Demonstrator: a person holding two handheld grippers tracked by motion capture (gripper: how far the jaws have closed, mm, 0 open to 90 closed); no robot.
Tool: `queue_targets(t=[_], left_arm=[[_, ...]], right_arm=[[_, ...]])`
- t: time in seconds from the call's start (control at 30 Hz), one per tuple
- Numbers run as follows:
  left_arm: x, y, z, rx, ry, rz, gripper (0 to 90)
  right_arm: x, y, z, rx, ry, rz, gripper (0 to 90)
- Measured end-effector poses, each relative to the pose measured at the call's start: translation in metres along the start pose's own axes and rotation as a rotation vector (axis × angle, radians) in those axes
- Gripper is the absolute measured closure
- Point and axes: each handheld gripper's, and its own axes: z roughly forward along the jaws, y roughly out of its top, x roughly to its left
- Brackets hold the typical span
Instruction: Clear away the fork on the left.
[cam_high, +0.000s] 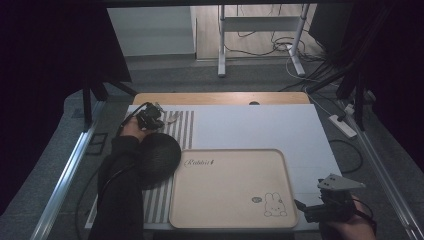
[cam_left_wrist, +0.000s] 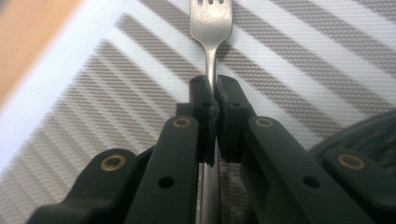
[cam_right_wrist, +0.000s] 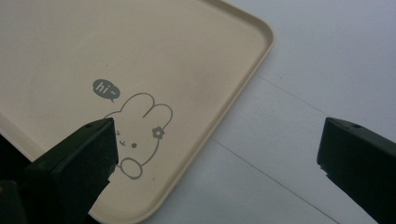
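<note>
A silver fork (cam_left_wrist: 211, 28) lies on the grey-striped part of the white mat (cam_left_wrist: 303, 60), tines pointing away from the camera. My left gripper (cam_left_wrist: 212, 88) is shut on the fork's handle, pads pressed against its sides. From above, the left gripper (cam_high: 156, 118) sits at the mat's far left, over the stripes, with the fork (cam_high: 172, 119) poking out to its right. My right gripper (cam_right_wrist: 219, 140) stands open, jaws wide, over the near right corner of a beige tray (cam_right_wrist: 84, 51) with a rabbit drawing. That right gripper (cam_high: 306, 206) rests at the tray's (cam_high: 230, 172) right front corner.
A dark round bowl (cam_high: 159, 154) sits by the left forearm, just left of the tray. The wooden table edge (cam_high: 220, 97) runs behind the mat. Stand legs and cables (cam_high: 280, 47) lie on the floor beyond.
</note>
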Motion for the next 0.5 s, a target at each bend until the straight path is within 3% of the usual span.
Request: queue_targets(t=[0.03,0.1,0.2,0.43,0.5], left_arm=[[0.000,0.000,0.000,0.000,0.000,0.000,86.6],[0.002,0.000,-0.006,0.041,0.039,0.031,86.5],[0.003,0.000,-0.011,0.057,0.038,0.036,86.5],[0.002,-0.002,-0.028,0.087,-0.041,0.011,86.4],[-0.001,-0.004,-0.031,0.087,-0.091,-0.018,86.4]], right_arm=[[0.000,0.000,0.000,0.000,0.000,0.000,0.0],[0.000,0.000,0.000,-0.001,-0.001,-0.001,0.0],[0.000,0.000,0.000,0.000,-0.001,0.000,0.0],[0.000,0.000,0.000,0.004,-0.004,-0.007,0.0],[0.001,0.000,0.000,0.004,-0.004,-0.007,0.0]])
